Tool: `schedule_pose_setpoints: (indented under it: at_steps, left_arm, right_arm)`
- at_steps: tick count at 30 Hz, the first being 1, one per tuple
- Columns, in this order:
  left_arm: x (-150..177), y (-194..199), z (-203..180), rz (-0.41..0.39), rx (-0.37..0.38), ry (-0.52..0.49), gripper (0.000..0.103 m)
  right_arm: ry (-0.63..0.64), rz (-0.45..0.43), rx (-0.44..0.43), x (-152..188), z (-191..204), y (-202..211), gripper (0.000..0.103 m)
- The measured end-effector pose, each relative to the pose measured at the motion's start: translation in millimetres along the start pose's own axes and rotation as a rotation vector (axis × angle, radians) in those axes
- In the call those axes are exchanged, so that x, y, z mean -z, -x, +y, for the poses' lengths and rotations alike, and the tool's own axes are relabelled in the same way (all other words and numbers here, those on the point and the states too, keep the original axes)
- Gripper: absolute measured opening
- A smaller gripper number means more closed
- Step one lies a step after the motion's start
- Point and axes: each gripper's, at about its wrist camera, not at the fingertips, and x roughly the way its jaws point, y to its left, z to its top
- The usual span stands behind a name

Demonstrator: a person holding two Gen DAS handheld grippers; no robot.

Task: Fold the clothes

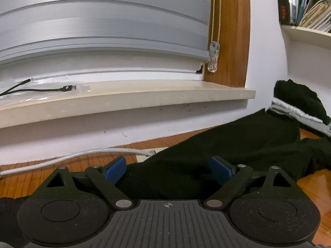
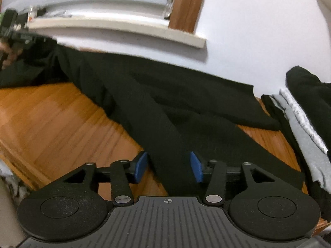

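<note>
A black garment (image 1: 238, 150) lies spread on the wooden surface (image 1: 41, 179) below the window wall. My left gripper (image 1: 168, 170) stands open wide over one end of it, and its blue pads (image 1: 115, 169) are apart from the cloth. In the right wrist view the black garment (image 2: 175, 95) stretches from far left to right. A long narrow part of it runs between the blue pads (image 2: 141, 166) of my right gripper (image 2: 169, 166), which stand slightly off the cloth. At the far left, blurred, a hand holds the left gripper (image 2: 10, 26).
Folded black and grey clothes (image 1: 300, 107) (image 2: 306, 124) are stacked at the right against the wall. A white cable (image 1: 82, 155) crosses the wood under the window sill (image 1: 124, 101), where black cables (image 1: 41, 90) lie. A bead chain (image 1: 215, 20) hangs by the wooden frame, and a bookshelf (image 1: 306, 29) is at upper right.
</note>
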Motion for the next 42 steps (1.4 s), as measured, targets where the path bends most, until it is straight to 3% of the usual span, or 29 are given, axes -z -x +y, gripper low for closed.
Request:
schedule_pose_setpoints:
  at_steps: [1,5,10,13,14,17,21,26,32,34,39,42]
  left_arm:
    - [0,0,0,-0.002,0.002,0.000,0.093]
    - [1,0,0,-0.001,0.005,0.001,0.093]
    - [1,1,0,-0.003,0.007,-0.003,0.093]
    - [1,1,0,-0.004,0.007,-0.001,0.093]
    - [1,1,0,-0.005,0.006,-0.002,0.093]
    - [1,1,0,-0.008,0.005,-0.006,0.093]
    - [1,1,-1,-0.005,0.004,-0.011,0.094]
    - [1,-4,-7,0.032,-0.018,-0.041,0.094]
    - [-7,-15,-42,0.094,-0.028,-0.238,0.089]
    - [-15,-20,-55,0.131,0.013,-0.289,0.066]
    - [-28,-38,-86,0.201,0.081,-0.435,0.064]
    - [-28,-51,-95,0.237,0.098,-0.477,0.065]
  right_arm:
    - [0.004,0.002,0.002,0,-1,-1,0.045]
    - [0.022,-0.015,0.058,-8,-14,-2,0.010]
    - [0.020,-0.109,0.176,-49,-45,-10,0.006]
    - [-0.008,-0.157,0.228,-84,-68,-26,0.011]
    - [-0.022,-0.136,0.234,-91,-75,-39,0.017]
    - [-0.052,-0.081,0.278,-96,-92,-69,0.019]
    - [-0.096,-0.070,0.244,-72,-99,-63,0.025]
    - [-0.116,-0.054,0.174,-26,-96,-36,0.041]
    - [-0.202,-0.051,0.090,6,-91,-23,0.051]
    - [-0.181,-0.048,0.086,12,-82,-24,0.051]
    - [-0.143,-0.057,0.173,23,-79,-33,0.047]
    - [-0.179,-0.064,0.173,30,-90,-35,0.045]
